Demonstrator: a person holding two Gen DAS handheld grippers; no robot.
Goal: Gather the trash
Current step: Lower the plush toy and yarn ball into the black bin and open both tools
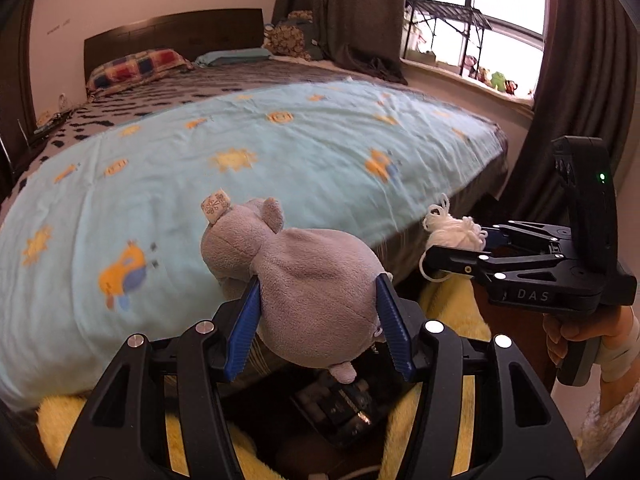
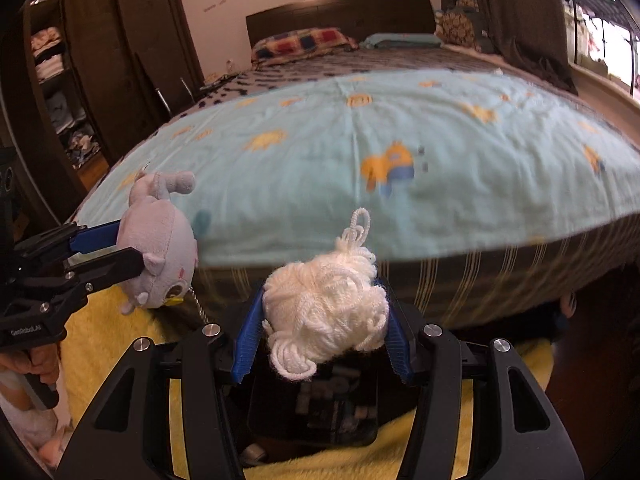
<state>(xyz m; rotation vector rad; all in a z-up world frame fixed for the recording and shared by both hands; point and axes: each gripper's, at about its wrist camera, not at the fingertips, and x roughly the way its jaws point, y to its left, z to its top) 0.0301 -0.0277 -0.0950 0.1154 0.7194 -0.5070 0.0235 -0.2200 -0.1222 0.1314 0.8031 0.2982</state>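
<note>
Dark bin [image 2: 316, 412] under both tools mostly hidden, contents unreadable. Left tool [image 1: 318, 320] clamped on grey plush toy [image 1: 304, 280], fingers roughly half apart. Right tool [image 2: 322, 328] clamped on white yarn ball [image 2: 324, 304]. Bed [image 1: 240, 152] at 12 o'clock.

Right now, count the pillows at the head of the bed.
2. A checked red-and-blue pillow lies against the headboard; a flat teal pillow lies to its right. A patterned cushion or bundle farther right may hide more.
</note>
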